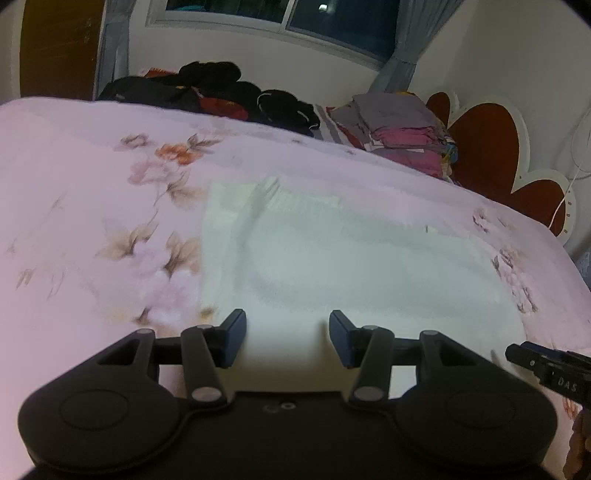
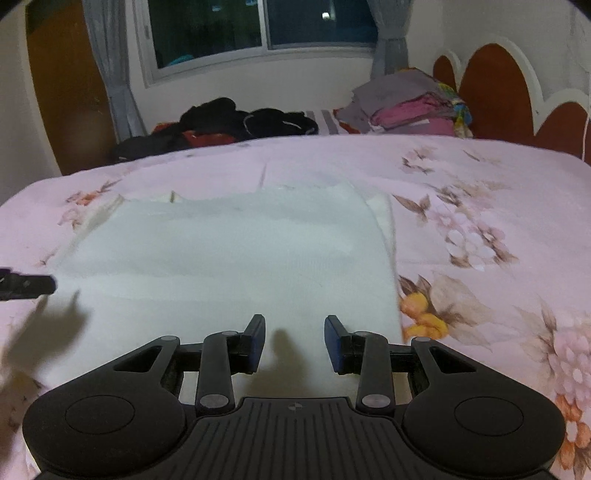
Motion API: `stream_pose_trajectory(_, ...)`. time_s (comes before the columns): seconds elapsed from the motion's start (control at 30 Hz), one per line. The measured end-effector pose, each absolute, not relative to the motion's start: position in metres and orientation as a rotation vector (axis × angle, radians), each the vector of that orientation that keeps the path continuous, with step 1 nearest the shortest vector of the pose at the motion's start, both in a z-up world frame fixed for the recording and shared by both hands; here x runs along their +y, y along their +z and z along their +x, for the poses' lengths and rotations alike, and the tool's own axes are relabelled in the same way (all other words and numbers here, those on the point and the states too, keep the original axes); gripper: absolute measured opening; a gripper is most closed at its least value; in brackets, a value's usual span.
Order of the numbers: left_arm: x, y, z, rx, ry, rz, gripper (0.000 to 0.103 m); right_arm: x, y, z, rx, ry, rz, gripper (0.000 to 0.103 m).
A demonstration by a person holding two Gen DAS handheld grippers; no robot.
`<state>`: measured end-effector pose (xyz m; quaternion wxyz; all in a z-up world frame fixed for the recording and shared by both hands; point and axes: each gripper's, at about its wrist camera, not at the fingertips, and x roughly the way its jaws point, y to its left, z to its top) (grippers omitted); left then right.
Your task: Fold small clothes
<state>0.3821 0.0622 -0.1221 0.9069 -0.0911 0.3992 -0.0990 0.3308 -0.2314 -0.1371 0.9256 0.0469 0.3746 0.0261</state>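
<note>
Left wrist view: left gripper (image 1: pixel 287 338) hangs over the near edge of a white garment (image 1: pixel 332 258), fingers (image 1: pixel 232 338) apart, nothing between them. White garment lies flat on the bed (image 1: pixel 92 203), on a pink floral cover. Right gripper (image 1: pixel 546 367) pokes in just right of the garment's near corner. Beyond the garment, at the far side of the bed: dark clothes pile (image 1: pixel 221 92) to the left, folded stack (image 1: pixel 402 133) in grey and pink to the right, next to the red headboard (image 1: pixel 491 147). Window (image 1: pixel 280 18) above the pile.

Right wrist view: right gripper (image 2: pixel 294 341) also over the garment's (image 2: pixel 240 258) near edge, fingers (image 2: pixel 258 339) spread, holding nothing. Left gripper's tip (image 2: pixel 27 286) sits at the garment's left edge; contact unclear. A second layer shows along the garment's right side. Blurry.
</note>
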Motion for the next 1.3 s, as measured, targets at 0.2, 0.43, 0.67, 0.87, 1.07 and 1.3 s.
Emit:
stream_pose_trajectory(0.2,0.051,-0.137,0.387,0.860,-0.214,-0.145,0.050,-0.209,-0.137,0.346,0.757,0.099,0.106,0.035)
stream_pose_trajectory(0.43,0.057,-0.138,0.383,0.874,-0.193,-0.158,0.050,-0.176,-0.141,0.364,0.758,0.167,0.080,0.035)
stream_pose_trajectory(0.67,0.067,-0.127,0.367,0.884,-0.190,-0.201,0.052,-0.163,-0.145,0.369,0.785,0.175,0.066,0.035)
stream_pose_trajectory(0.87,0.073,-0.128,0.348,0.911,-0.212,-0.249,0.055,-0.167,-0.159,0.355,0.852,0.147,0.047,0.035)
stream_pose_trajectory(1.07,0.082,-0.129,0.321,0.939,-0.183,-0.309,0.055,-0.166,-0.151,0.352,0.823,0.161,0.039,0.035)
stream_pose_trajectory(1.3,0.085,-0.132,0.287,0.984,-0.080,-0.436,0.055,-0.166,-0.160,0.357,0.844,0.237,0.048,0.035)
